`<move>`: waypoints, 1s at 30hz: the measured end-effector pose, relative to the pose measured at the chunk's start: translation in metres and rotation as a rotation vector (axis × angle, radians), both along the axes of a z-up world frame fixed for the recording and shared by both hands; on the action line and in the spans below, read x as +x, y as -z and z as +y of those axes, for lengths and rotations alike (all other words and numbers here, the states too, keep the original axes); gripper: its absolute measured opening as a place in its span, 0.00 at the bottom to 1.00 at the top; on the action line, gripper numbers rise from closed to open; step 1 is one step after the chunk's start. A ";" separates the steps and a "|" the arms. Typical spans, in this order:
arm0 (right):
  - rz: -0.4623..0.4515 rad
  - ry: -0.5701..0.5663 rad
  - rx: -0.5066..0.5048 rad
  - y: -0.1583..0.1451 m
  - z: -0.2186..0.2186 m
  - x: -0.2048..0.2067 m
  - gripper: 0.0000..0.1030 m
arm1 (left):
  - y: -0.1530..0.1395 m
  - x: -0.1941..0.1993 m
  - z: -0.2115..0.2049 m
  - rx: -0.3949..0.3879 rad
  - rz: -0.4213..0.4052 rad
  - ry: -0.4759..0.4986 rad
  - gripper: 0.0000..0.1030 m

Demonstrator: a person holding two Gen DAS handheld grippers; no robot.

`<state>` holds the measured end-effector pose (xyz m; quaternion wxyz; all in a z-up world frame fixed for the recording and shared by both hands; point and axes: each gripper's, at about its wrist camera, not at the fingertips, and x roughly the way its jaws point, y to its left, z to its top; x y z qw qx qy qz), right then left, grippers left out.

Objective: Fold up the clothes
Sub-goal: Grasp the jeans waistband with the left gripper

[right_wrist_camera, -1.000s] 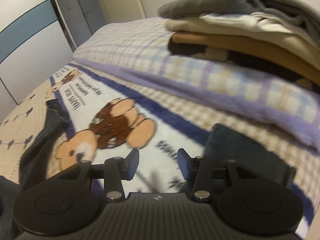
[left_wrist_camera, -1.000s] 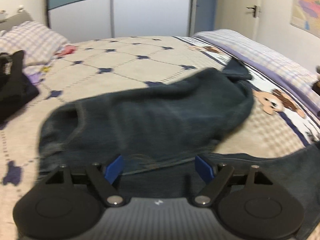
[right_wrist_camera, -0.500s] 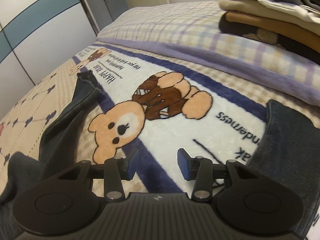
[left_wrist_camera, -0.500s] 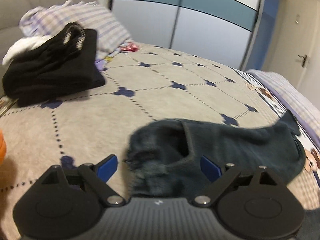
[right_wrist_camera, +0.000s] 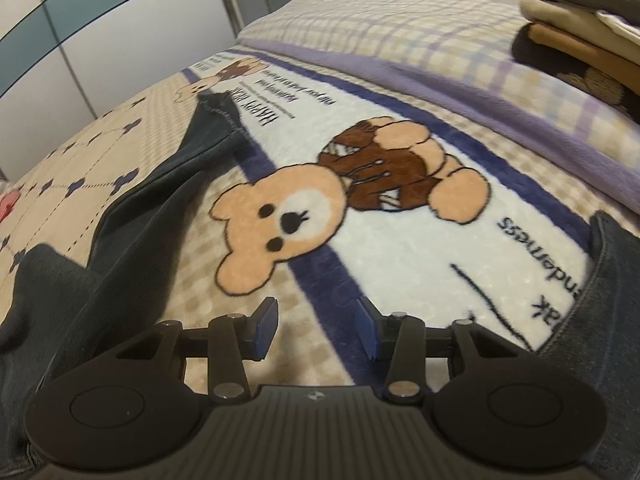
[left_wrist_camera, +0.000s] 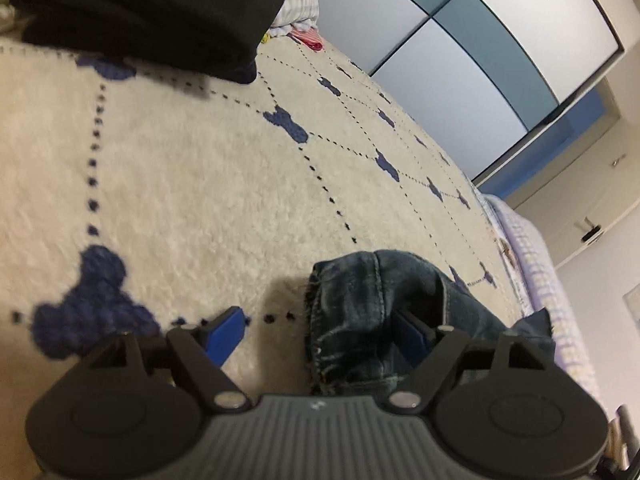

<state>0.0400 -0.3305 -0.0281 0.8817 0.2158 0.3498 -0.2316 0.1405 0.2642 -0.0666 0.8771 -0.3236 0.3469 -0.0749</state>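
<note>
Dark blue jeans lie on the bed. In the left wrist view one leg's hem point(left_wrist_camera: 360, 312) sits between the jaws of my left gripper point(left_wrist_camera: 318, 330), up against the right pad point(left_wrist_camera: 412, 328). The left pad point(left_wrist_camera: 224, 332) is apart from the denim, over bare blanket, and the jaws are closing. In the right wrist view the jeans point(right_wrist_camera: 140, 220) run along the left side, and another denim part point(right_wrist_camera: 608, 320) lies at the right edge. My right gripper point(right_wrist_camera: 316, 330) hovers open over the blanket between them, with nothing between its fingers.
A cream blanket point(left_wrist_camera: 180, 180) with a bear print point(right_wrist_camera: 320, 208) covers the bed. Folded black clothes point(left_wrist_camera: 152, 8) lie at the far left. A stack of folded clothes point(right_wrist_camera: 580, 32) rests on the lilac checked bedding point(right_wrist_camera: 440, 52). A wardrobe point(left_wrist_camera: 480, 52) stands behind.
My left gripper swung left along the jeans, rolled and sank to the leg's hem, which now lies between its jaws. My right gripper drifted over the bear print, staying open.
</note>
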 end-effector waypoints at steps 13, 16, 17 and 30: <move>0.016 -0.120 0.023 0.004 0.024 0.010 0.44 | 0.001 0.014 -0.022 0.016 0.021 0.030 0.29; 0.023 -0.126 0.012 0.006 0.028 0.009 0.44 | -0.014 0.008 -0.036 0.141 0.022 -0.019 0.23; 0.023 -0.127 0.010 0.006 0.028 0.009 0.44 | -0.020 0.006 -0.042 0.187 0.018 -0.037 0.21; 0.009 -0.115 -0.001 0.000 0.032 -0.007 0.44 | -0.067 -0.023 -0.024 0.408 -0.022 -0.252 0.15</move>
